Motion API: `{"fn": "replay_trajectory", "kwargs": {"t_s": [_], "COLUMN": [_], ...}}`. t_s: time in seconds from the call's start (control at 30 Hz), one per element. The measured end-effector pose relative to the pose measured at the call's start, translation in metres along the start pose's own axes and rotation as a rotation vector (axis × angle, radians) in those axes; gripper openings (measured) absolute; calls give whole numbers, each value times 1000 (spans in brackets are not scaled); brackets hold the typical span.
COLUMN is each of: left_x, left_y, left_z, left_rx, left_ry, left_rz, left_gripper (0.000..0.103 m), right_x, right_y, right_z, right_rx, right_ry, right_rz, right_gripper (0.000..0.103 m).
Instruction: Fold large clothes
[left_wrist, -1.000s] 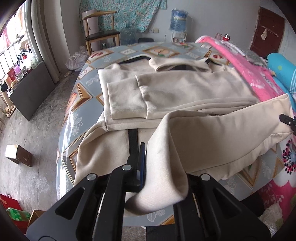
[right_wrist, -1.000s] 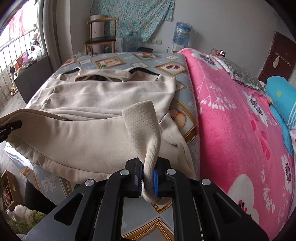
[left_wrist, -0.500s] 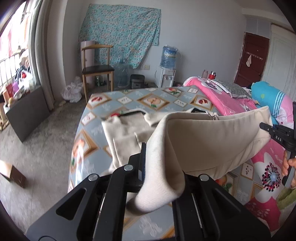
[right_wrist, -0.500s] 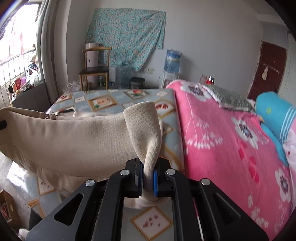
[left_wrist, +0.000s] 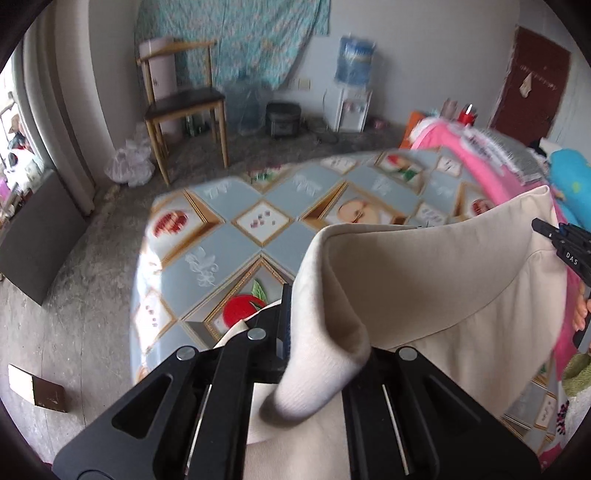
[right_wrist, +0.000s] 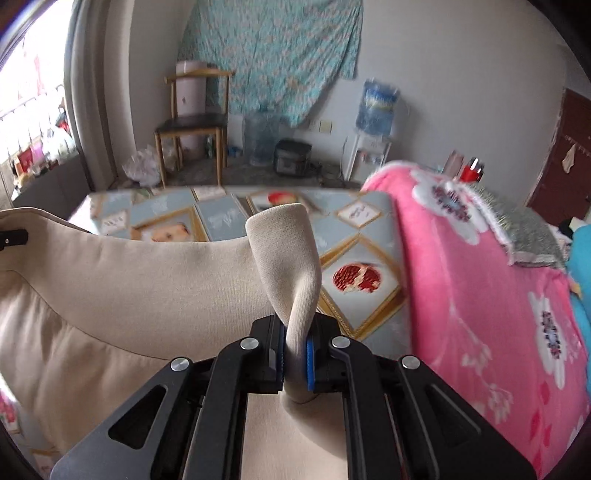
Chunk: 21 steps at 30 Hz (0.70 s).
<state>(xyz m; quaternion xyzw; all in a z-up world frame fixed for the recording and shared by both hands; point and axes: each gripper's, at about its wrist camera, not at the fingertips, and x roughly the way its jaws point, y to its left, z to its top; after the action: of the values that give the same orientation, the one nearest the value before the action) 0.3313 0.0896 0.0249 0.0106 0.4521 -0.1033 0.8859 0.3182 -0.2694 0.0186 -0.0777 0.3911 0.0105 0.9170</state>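
Cream-coloured, soft knit cloth fills the lower half of both views: a large beige sweatshirt-like garment (left_wrist: 424, 280), lifted off the bed and stretched between the two tools. The left gripper (left_wrist: 291, 332) is clamped on the ribbed hem at one bottom corner, the thick band bulging up and over its black fingers. The right gripper (right_wrist: 295, 354) pinches the other corner between its blue pads, a twisted tongue of rib standing up above them. Each shows at the far edge of the other's view, so the hem between them is taut and roughly level. I judge this is why both corners are held: the edge can be carried as one straight line and laid without wrinkling.

Beyond the garment lies the grey-blue bedsheet printed with gold-framed fruit pictures (left_wrist: 258, 221), bare there and ready to receive the fold. To the right of the garment runs a pink fleece blanket with white flowers (right_wrist: 480, 295). Behind the garment, on the floor past the bed, stands a wooden chair (left_wrist: 184, 99).

The rest of the garment hangs below the hem, out of sight.
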Motion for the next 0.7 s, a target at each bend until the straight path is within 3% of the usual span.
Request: {"fn": "replay_trajectory", "kwargs": {"t_s": [0.13,0.27,0.3,0.37,0.4,0.53,0.63,0.7], "left_x": [80,94,92,82,74,27,-11,-30], "left_y": [11,23,26,40,51,84,73,52], "left_z": [-9,-9,-7,-4,-2,-5,-16,-34], "left_rx": [-3,-55,-66,-103,-137,-198,-160,-113], "left_ry": [162,198,195,172,153,43,1,7], "left_rz": [17,-26,-28,-29,-32,10,-39,-94], "left_gripper": [5,15,19,38,40,38,38,38], "right_x": [76,92,91,86,85,51,5,-25], "right_y": [6,0,-7,-24,-33,-73,-70,-53], "right_z": [-16,-20,-19,-19,-21,-29,-34,-42], "right_rx": [-32,11,41,107,136,276,240,191], "right_ry": [160,205,218,230,237,221,154,119], "right_rz": [10,55,74,67,55,64,36,121], "right_gripper": [8,11,17,37,45,45,47,48]}}
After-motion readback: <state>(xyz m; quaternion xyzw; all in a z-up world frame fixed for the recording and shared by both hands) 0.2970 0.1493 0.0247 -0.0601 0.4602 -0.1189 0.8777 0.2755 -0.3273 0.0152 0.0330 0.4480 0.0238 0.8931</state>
